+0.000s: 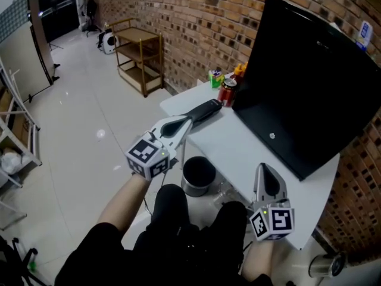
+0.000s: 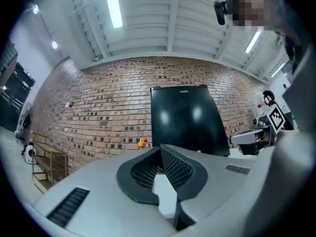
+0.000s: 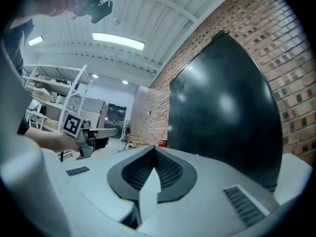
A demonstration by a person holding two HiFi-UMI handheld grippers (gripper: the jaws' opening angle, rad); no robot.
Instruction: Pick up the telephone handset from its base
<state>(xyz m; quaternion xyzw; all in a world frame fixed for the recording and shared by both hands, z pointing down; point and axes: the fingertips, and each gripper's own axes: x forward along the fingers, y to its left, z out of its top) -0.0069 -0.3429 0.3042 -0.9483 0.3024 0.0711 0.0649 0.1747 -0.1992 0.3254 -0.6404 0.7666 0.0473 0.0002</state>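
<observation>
The left gripper [image 1: 187, 123] is closed on nothing, its tip just beside the dark handset [image 1: 206, 110] at the tabletop's [image 1: 238, 145] left edge. If it pushes on without opening, it could shove the handset off. I take that long shape for the handset; no base is discernible. A wooden trolley [image 1: 140, 58] stands on pale floor, a red can [image 1: 227, 91] sits at the far corner, and a black panel [image 1: 309, 82] leans on brick. The right gripper [image 1: 264, 168], closed and empty, is at the near edge.

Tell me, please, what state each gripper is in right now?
Left gripper: closed, empty.
Right gripper: closed, empty.
</observation>
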